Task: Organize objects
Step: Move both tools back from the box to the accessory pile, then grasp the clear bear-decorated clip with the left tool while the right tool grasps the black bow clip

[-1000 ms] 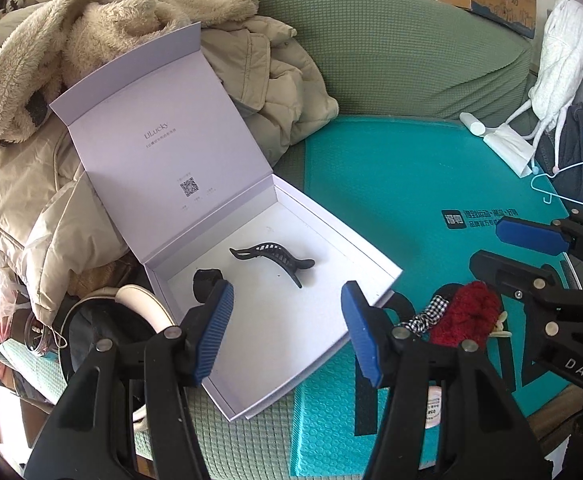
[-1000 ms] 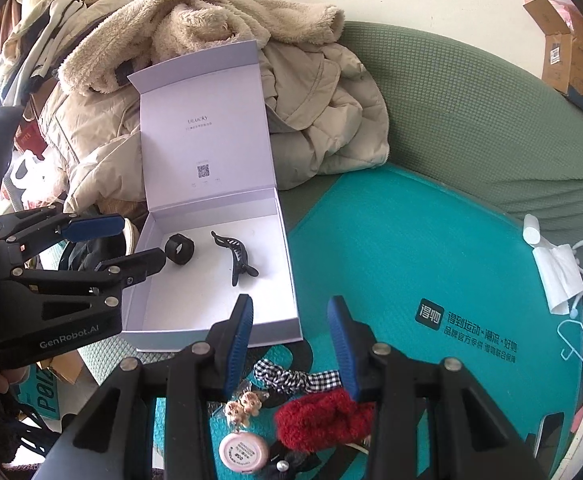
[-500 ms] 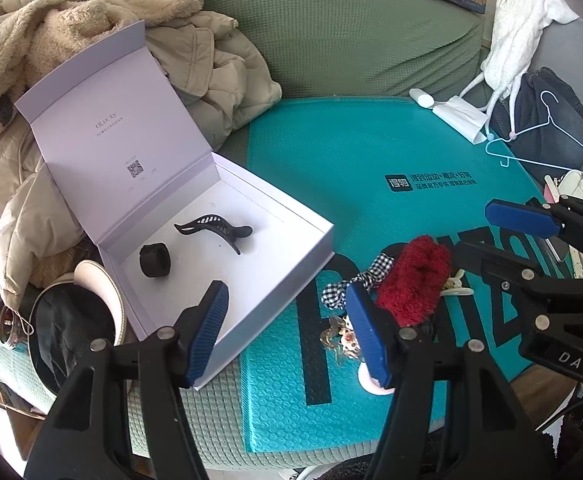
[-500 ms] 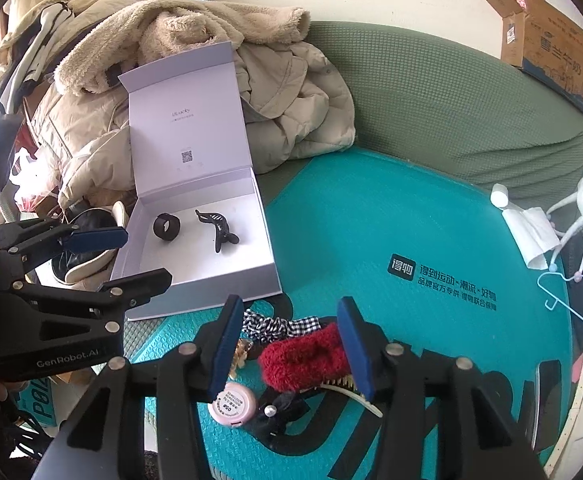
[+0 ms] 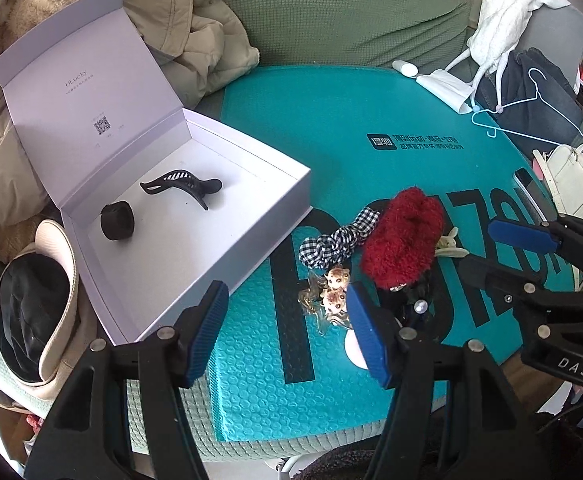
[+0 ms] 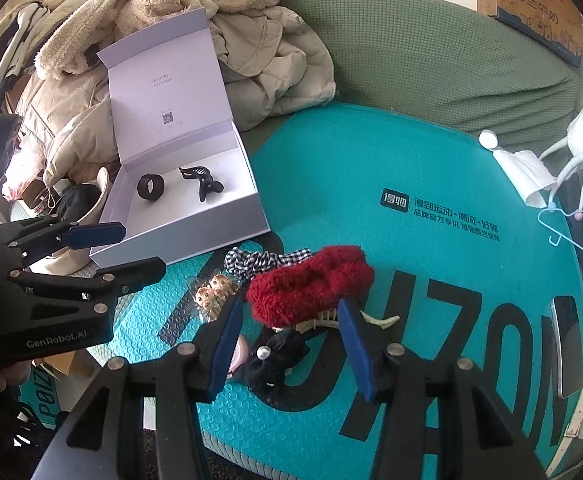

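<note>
An open white gift box (image 5: 251, 216) (image 6: 227, 232) lies on the left of a teal mat and holds a black claw clip (image 5: 183, 186) (image 6: 201, 178) and a black ring-shaped hair tie (image 5: 117, 222) (image 6: 150, 187). Right of the box lies a pile: a red fuzzy clip (image 5: 403, 236) (image 6: 311, 284), a checked scrunchie (image 5: 335, 240) (image 6: 259, 262), a doll-face clip (image 5: 335, 288) (image 6: 211, 290), a black bow (image 6: 279, 360) and a pink round compact (image 6: 240, 354). My left gripper (image 5: 287, 332) is open and empty, near the doll-face clip. My right gripper (image 6: 289, 344) is open above the black bow.
Beige coats (image 6: 275, 64) are heaped behind the box on a green sofa (image 5: 351, 12). A cap (image 5: 39, 304) lies left of the box. A white pouch (image 5: 443, 80), blue hanger (image 5: 531, 120), white bag (image 5: 575, 176) and phone (image 6: 569, 344) lie to the right.
Both grippers have moved right, away from the box and toward the pile of hair accessories. The right gripper has opened wider and now stands over the black bow.
</note>
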The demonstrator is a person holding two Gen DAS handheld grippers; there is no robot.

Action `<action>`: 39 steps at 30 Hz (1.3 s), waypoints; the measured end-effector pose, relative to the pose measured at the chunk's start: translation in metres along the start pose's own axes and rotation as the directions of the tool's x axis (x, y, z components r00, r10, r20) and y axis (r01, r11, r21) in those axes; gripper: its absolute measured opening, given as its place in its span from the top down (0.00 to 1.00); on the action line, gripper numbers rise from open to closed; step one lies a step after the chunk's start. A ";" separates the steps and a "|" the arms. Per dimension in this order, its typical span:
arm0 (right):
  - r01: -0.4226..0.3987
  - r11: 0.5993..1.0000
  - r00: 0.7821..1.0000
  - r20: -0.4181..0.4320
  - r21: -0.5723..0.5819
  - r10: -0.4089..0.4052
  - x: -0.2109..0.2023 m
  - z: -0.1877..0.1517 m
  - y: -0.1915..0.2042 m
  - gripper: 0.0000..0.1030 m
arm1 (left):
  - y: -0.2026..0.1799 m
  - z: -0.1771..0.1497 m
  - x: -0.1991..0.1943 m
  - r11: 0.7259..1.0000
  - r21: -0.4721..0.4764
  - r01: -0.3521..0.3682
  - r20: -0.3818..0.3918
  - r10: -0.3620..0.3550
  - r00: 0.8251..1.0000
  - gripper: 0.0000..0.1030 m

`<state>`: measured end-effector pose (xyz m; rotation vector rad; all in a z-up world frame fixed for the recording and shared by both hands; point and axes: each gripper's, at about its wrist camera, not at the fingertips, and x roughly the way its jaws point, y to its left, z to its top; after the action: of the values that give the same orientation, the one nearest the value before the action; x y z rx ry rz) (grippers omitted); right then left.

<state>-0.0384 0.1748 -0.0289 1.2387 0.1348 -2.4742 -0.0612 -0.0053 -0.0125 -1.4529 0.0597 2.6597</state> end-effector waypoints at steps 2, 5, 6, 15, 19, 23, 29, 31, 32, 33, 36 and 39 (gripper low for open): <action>-0.012 1.000 1.000 -0.007 0.010 0.012 0.003 -0.004 0.000 0.51 | 0.000 -0.003 0.007 1.000 0.003 0.007 -0.018 -0.007 1.000 0.42; -0.018 1.000 0.999 -0.034 0.025 0.018 0.009 -0.013 0.001 0.51 | -0.003 -0.006 0.018 1.000 0.024 0.012 -0.040 -0.011 0.999 0.42; -0.016 0.999 0.999 -0.040 0.029 0.018 0.011 -0.015 0.001 0.51 | -0.005 -0.007 0.021 0.999 0.032 0.015 -0.047 -0.014 0.999 0.42; -0.042 0.996 0.994 -0.101 0.080 0.050 0.033 -0.036 -0.003 0.52 | -0.016 -0.013 0.061 0.996 0.069 0.048 -0.111 -0.040 0.993 0.42; -0.054 0.993 0.991 -0.119 0.106 0.067 0.042 -0.039 -0.006 0.51 | -0.017 -0.012 0.071 0.995 0.066 0.071 -0.117 -0.063 0.991 0.42; -0.072 0.989 0.988 -0.126 0.133 0.088 0.050 -0.039 -0.008 0.51 | -0.019 -0.008 0.075 0.994 0.088 0.066 -0.099 -0.057 0.993 0.42; -0.082 0.985 0.983 -0.150 0.151 0.104 0.065 -0.041 -0.011 0.51 | -0.028 -0.003 0.079 0.992 0.111 0.065 -0.086 -0.056 0.995 0.42; -0.085 0.983 0.981 -0.157 0.162 0.111 0.068 -0.043 -0.014 0.52 | -0.031 -0.002 0.078 0.991 0.121 0.059 -0.079 -0.050 0.996 0.42; -0.086 0.981 0.981 -0.157 0.172 0.114 0.069 -0.044 -0.015 0.52 | -0.032 -0.001 0.079 0.991 0.124 0.053 -0.078 -0.043 0.996 0.42; -0.083 0.979 0.981 -0.157 0.184 0.113 0.070 -0.044 -0.018 0.52 | -0.034 0.000 0.079 0.991 0.126 0.051 -0.076 -0.042 0.996 0.42; -0.098 0.973 0.978 -0.159 0.211 0.133 0.072 -0.048 -0.025 0.65 | -0.037 0.004 0.079 0.990 0.126 0.066 -0.053 -0.060 0.997 0.45; -0.111 0.967 0.978 -0.148 0.230 0.148 0.070 -0.051 -0.030 0.65 | -0.036 0.008 0.083 0.993 0.098 0.070 -0.051 -0.065 0.997 0.66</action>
<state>-0.0489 0.1957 -0.1174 1.4926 -0.1796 -2.3207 -0.1085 0.0372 -0.0771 -1.4600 0.1429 2.5301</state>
